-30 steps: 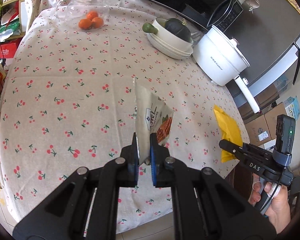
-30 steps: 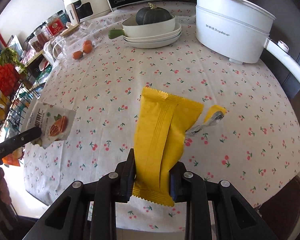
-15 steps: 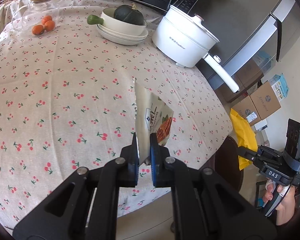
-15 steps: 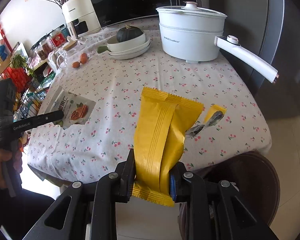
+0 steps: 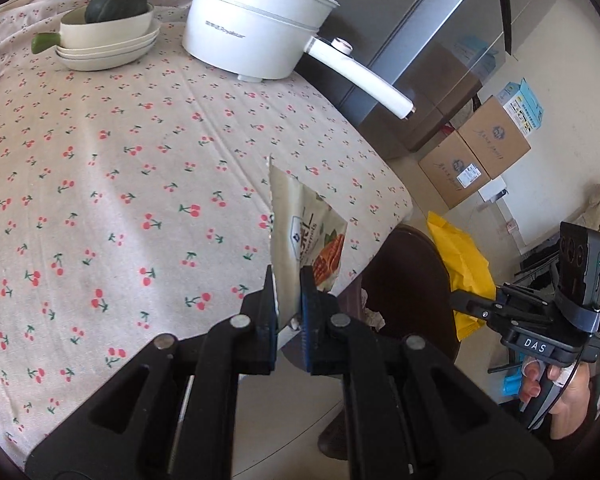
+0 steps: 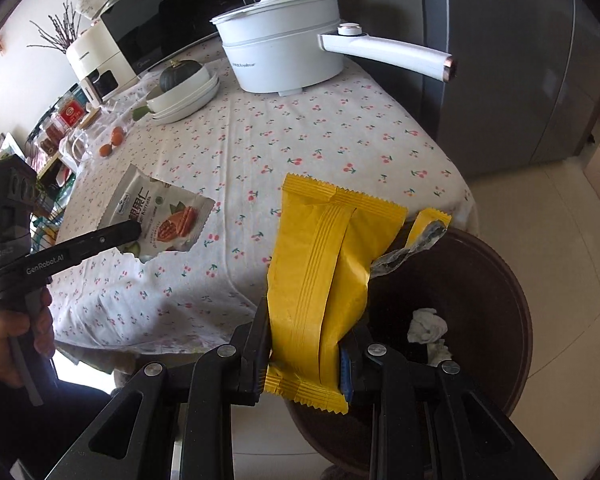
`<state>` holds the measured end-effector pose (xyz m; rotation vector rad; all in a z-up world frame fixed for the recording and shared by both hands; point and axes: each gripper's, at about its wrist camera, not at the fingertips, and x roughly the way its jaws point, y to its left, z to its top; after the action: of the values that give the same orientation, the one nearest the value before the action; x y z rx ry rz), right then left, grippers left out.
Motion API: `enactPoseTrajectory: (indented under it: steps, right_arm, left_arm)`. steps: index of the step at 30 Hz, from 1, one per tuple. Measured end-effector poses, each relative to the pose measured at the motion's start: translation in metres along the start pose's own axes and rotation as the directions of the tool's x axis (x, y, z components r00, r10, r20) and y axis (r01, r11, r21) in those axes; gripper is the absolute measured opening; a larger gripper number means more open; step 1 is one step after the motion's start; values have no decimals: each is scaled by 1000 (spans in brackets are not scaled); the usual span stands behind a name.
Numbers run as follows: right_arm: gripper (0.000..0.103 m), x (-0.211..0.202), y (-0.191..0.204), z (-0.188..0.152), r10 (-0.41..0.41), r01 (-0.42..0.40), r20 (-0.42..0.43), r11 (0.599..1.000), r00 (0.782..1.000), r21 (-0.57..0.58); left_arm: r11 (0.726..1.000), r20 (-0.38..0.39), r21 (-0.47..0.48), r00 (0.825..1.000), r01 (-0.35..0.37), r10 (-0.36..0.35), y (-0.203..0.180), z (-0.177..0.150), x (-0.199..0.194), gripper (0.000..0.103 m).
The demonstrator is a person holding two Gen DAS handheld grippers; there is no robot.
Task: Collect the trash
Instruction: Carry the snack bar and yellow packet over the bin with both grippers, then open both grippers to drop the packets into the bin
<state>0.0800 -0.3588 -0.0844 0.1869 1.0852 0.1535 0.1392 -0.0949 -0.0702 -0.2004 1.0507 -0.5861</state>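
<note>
My left gripper is shut on a white nut-snack pouch and holds it upright above the table's right edge; the pouch also shows in the right wrist view. My right gripper is shut on a yellow wrapper with a torn strip, held over the rim of a dark brown trash bin. White crumpled paper lies inside the bin. In the left wrist view the right gripper holds the yellow wrapper beside the bin.
A table with a cherry-print cloth holds a white electric pot with a long handle, stacked bowls with a dark squash, and a microwave. Cardboard boxes and a grey fridge stand beyond the table.
Both grippers have swung right off the table toward the bin, each still holding its trash. The bin has come into view under the yellow wrapper.
</note>
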Motion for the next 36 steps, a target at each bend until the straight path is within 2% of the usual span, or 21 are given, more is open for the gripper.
enactPoseTrajectory:
  steps: [9, 15, 18, 19, 20, 21, 22, 23, 25, 28, 34, 35, 36]
  right_arm:
    - [29, -2, -68, -35, -46, 50, -34, 991, 998, 123]
    - [29, 0, -88, -45, -59, 68, -58, 985, 997, 157]
    - [29, 0, -90, -46, -60, 69, -63, 985, 996, 159]
    - [29, 0, -91, -46, -60, 69, -64, 984, 996, 161]
    - [29, -1, -91, -46, -59, 69, -65, 984, 996, 164]
    - [29, -1, -92, -46, -60, 70, -66, 984, 996, 165]
    - [29, 0, -91, -46, -62, 72, -69, 984, 996, 164]
    - [29, 0, -91, -47, -63, 74, -73, 984, 995, 162]
    - [29, 3, -91, -47, -62, 74, -81, 984, 995, 160]
    - [29, 9, -87, -47, -63, 78, -98, 985, 993, 156]
    - [34, 15, -78, -47, -80, 96, -115, 985, 990, 145]
    - [43, 13, -76, -48, -76, 93, -115, 984, 990, 152]
    - [58, 11, -76, -49, -77, 94, -109, 983, 991, 160]
  left_arm:
    - [987, -107, 144, 993, 72, -57, -64, -10, 52, 11]
    - [967, -166, 240, 985, 83, -43, -94, -22, 82, 11]
    - [957, -169, 280, 985, 80, -32, -102, -25, 86, 13]
    - [956, -174, 280, 984, 87, -38, -102, -23, 85, 25]
    - [959, -179, 269, 983, 90, -42, -100, -21, 84, 49]
    - [964, -166, 256, 986, 74, -32, -98, -19, 81, 61]
    - [967, -148, 248, 989, 53, -16, -96, -16, 76, 80]
    - [969, -131, 245, 991, 38, -6, -94, -14, 72, 85]
    - [967, -113, 254, 993, 3, 26, -91, -10, 68, 88]
    - [960, -95, 275, 991, -61, 90, -88, -9, 63, 100]
    - [941, -60, 312, 986, -129, 155, -86, -7, 57, 101]
    - [938, -48, 314, 985, -144, 167, -86, -8, 55, 101]
    - [934, -33, 317, 983, -163, 182, -85, -9, 53, 102]
